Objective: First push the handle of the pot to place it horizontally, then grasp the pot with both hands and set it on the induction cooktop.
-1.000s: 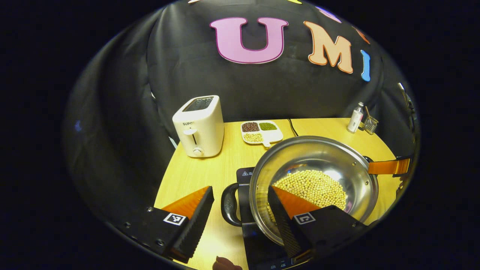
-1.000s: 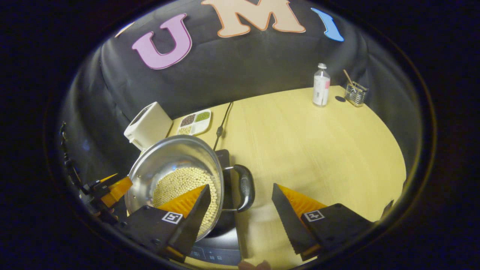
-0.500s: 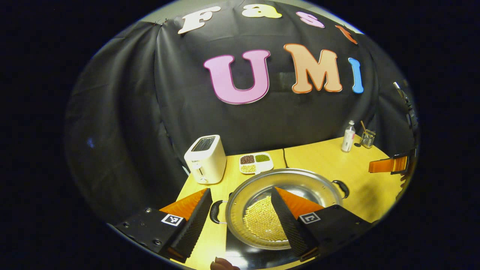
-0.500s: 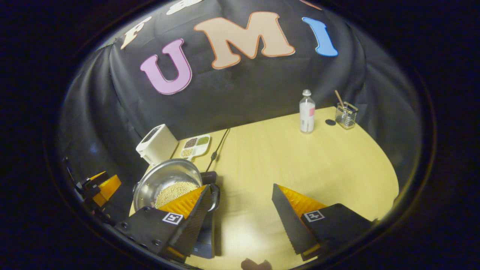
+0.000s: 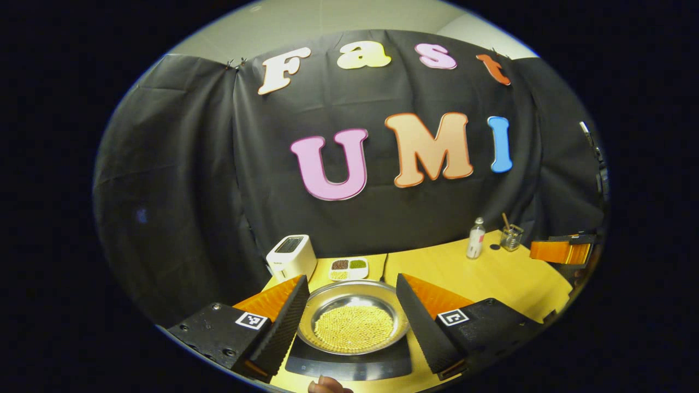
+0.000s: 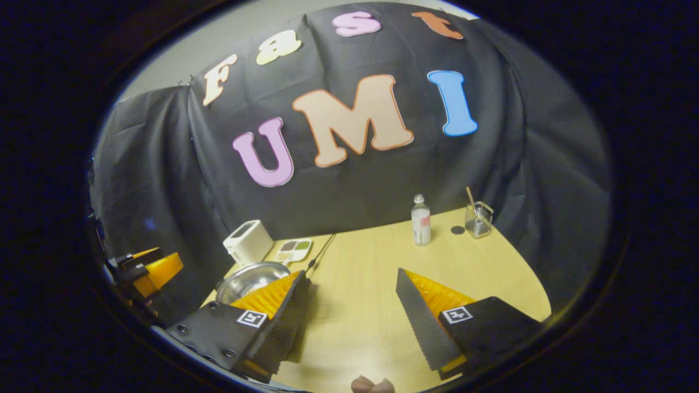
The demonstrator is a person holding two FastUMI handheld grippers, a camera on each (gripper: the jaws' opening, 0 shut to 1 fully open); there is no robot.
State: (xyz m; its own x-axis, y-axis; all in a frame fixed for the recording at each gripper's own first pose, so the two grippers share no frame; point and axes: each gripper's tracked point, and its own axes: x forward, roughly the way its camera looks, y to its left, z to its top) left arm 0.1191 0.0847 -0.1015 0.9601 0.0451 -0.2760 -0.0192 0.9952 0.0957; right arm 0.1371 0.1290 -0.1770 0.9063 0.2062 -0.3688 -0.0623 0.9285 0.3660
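The pot (image 5: 353, 316), filled with beans, is seen set on the induction cooktop (image 5: 349, 367) on the counter (image 6: 382, 284), so the placing step is judged finished and nothing further is called for, with the left gripper (image 5: 349, 322) and right gripper (image 6: 352, 319) held above, jaws wide apart and empty.

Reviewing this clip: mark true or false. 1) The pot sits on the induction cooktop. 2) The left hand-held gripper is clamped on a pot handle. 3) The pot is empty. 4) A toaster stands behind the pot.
1) True: the pot rests on the induction cooktop.
2) False: the left hand-held gripper is open, its fingers apart, gripping nothing.
3) False: it holds pale beans.
4) True: the toaster stands behind it, beside a divided dish.
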